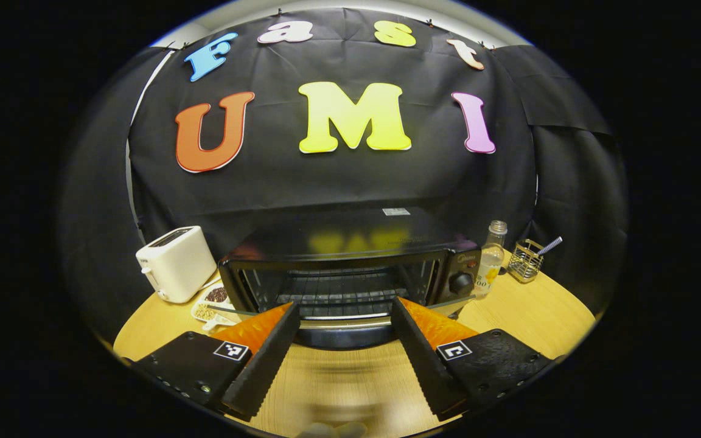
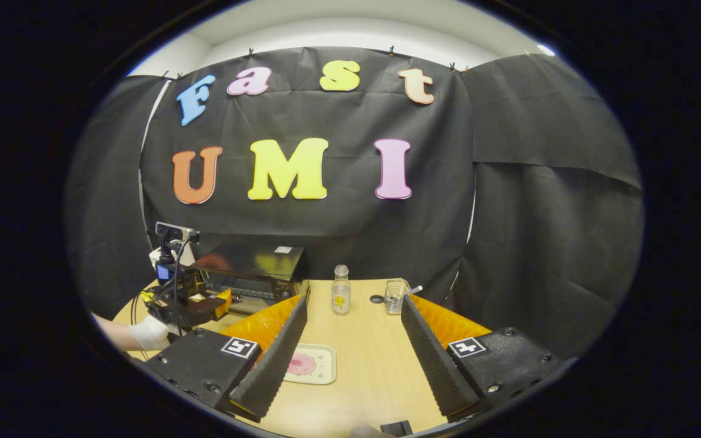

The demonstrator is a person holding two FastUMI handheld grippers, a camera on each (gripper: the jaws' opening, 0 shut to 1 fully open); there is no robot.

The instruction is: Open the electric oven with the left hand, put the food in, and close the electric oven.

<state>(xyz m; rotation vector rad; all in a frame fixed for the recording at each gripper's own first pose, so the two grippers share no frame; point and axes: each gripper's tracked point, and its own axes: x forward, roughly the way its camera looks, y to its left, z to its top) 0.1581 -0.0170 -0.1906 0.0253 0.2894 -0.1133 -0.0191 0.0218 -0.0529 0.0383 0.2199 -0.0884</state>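
The black electric oven stands ahead on the wooden table, its glass door folded down toward me and the wire rack showing inside. My left gripper is open, its fingers either side of the lowered door's front edge without pressing on it. In the right gripper view the oven is at the far left, with a gloved hand holding the left gripper in front of it. A small tray with pink food lies on the table between my open right gripper's fingers, untouched.
A white toaster and a divided dish of snacks sit left of the oven. A clear bottle and a wire basket stand to its right; the same bottle and basket lie beyond the tray.
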